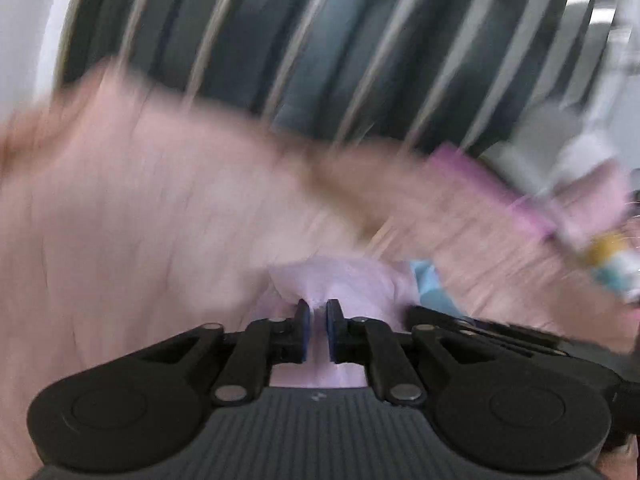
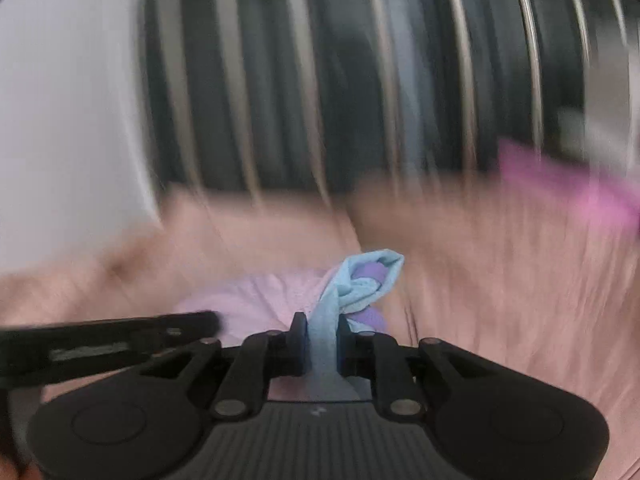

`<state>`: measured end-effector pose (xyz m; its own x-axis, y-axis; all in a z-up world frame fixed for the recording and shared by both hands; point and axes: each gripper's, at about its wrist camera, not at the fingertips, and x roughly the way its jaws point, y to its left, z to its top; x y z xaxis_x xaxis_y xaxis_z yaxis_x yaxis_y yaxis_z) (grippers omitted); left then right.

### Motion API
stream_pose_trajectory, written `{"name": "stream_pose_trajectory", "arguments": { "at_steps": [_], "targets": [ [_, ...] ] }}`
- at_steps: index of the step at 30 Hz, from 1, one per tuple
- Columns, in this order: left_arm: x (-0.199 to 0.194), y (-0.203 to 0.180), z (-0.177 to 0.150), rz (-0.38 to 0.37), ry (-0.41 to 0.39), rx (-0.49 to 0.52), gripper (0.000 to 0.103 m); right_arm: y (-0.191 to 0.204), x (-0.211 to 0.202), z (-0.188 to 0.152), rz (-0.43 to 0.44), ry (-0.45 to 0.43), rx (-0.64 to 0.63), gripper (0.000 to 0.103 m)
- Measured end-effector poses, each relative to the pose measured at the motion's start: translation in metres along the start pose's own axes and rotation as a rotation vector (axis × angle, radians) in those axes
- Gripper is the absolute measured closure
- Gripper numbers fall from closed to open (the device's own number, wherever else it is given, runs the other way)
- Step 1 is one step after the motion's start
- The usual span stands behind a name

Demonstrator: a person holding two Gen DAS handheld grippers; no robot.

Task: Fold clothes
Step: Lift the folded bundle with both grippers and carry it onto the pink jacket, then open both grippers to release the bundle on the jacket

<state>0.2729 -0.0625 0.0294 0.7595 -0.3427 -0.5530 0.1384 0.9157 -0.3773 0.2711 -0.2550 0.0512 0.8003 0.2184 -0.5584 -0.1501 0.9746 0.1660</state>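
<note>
A pale lilac garment (image 1: 340, 280) with a light blue trim (image 2: 360, 280) is held up between both grippers. My left gripper (image 1: 318, 312) is shut on a bunched lilac fold of it. My right gripper (image 2: 320, 328) is shut on the light blue part, which twists above the fingertips around a purple patch (image 2: 374, 270). The lilac cloth (image 2: 256, 300) spreads left of the right gripper. In the right wrist view the left gripper's black body (image 2: 108, 344) shows at the lower left. Both views are heavily motion-blurred.
A pink bed sheet (image 1: 120, 220) covers the surface below. A brighter pink cloth (image 2: 568, 176) lies at the far right, also pink cloth (image 1: 492, 188). Dark vertical slats (image 2: 360, 80) and a white wall (image 2: 60, 120) stand behind. Small colourful objects (image 1: 608, 260) sit at the right edge.
</note>
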Motion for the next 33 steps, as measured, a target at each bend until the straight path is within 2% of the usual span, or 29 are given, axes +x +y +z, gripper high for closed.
{"name": "stream_pose_trajectory", "arguments": {
  "at_steps": [1, 2, 3, 4, 5, 7, 8, 10, 12, 14, 15, 17, 18, 19, 21, 22, 23, 25, 29, 30, 33],
  "targets": [
    [0.007, 0.005, -0.006, 0.007, 0.012, -0.025, 0.094, -0.008, 0.008, -0.009, -0.011, 0.013, 0.039, 0.088],
    [0.006, 0.005, -0.010, -0.010, -0.020, -0.007, 0.084, -0.015, 0.013, -0.017, -0.018, 0.016, 0.073, 0.087],
    [0.005, 0.003, -0.010, -0.012, -0.049, 0.010, 0.065, -0.021, 0.011, -0.021, -0.013, -0.014, 0.093, 0.086],
    [0.005, 0.001, -0.009, -0.017, -0.068, 0.010, 0.056, -0.026, 0.010, -0.023, -0.011, -0.040, 0.112, 0.080],
    [0.007, 0.000, -0.008, -0.034, -0.069, 0.002, 0.054, -0.029, 0.013, -0.021, -0.016, -0.050, 0.128, 0.077],
    [0.015, 0.003, -0.008, -0.057, -0.037, -0.034, 0.055, -0.034, 0.021, -0.018, -0.030, -0.055, 0.140, 0.077],
    [0.018, 0.005, -0.008, -0.058, -0.019, -0.050, 0.059, -0.036, 0.025, -0.017, -0.036, -0.051, 0.139, 0.078],
    [0.024, 0.006, -0.010, -0.044, 0.010, -0.052, 0.062, -0.035, 0.035, -0.021, -0.041, -0.031, 0.122, 0.084],
    [0.025, 0.009, -0.012, -0.046, 0.045, -0.066, 0.063, -0.035, 0.035, -0.022, -0.047, -0.023, 0.122, 0.084],
    [0.016, 0.009, -0.010, -0.046, 0.019, -0.056, 0.061, -0.034, 0.030, -0.021, -0.051, -0.020, 0.130, 0.082],
    [0.010, 0.009, -0.009, -0.036, -0.003, -0.051, 0.056, -0.034, 0.028, -0.021, -0.038, -0.010, 0.129, 0.077],
    [0.006, 0.010, -0.008, 0.000, -0.025, -0.041, 0.047, -0.033, 0.026, -0.021, -0.014, 0.009, 0.128, 0.042],
    [0.009, 0.011, -0.007, 0.010, -0.009, -0.041, 0.046, -0.033, 0.025, -0.021, -0.001, 0.018, 0.128, 0.040],
    [0.013, 0.013, -0.007, 0.012, 0.023, -0.045, 0.047, -0.033, 0.024, -0.021, 0.011, 0.028, 0.127, 0.044],
    [0.017, 0.014, -0.009, -0.003, 0.070, -0.049, 0.060, -0.033, 0.021, -0.022, 0.036, 0.047, 0.126, 0.070],
    [0.019, 0.015, -0.010, -0.011, 0.093, -0.051, 0.071, -0.034, 0.021, -0.022, 0.046, 0.054, 0.131, 0.091],
    [0.021, 0.016, -0.010, -0.023, 0.114, -0.060, 0.091, -0.035, 0.024, -0.023, 0.050, 0.053, 0.155, 0.092],
    [0.020, 0.020, -0.012, -0.058, 0.129, -0.106, 0.091, -0.037, 0.025, -0.023, 0.046, 0.039, 0.175, 0.095],
    [0.016, 0.015, -0.013, -0.063, 0.121, -0.076, 0.091, -0.037, 0.020, -0.021, 0.024, 0.002, 0.175, 0.096],
    [0.016, 0.015, -0.013, -0.056, 0.122, -0.069, 0.087, -0.035, 0.019, -0.020, 0.016, 0.001, 0.161, 0.096],
    [0.016, 0.014, -0.013, -0.036, 0.123, -0.059, 0.085, -0.031, 0.017, -0.018, -0.009, -0.001, 0.139, 0.082]
  ]
}}
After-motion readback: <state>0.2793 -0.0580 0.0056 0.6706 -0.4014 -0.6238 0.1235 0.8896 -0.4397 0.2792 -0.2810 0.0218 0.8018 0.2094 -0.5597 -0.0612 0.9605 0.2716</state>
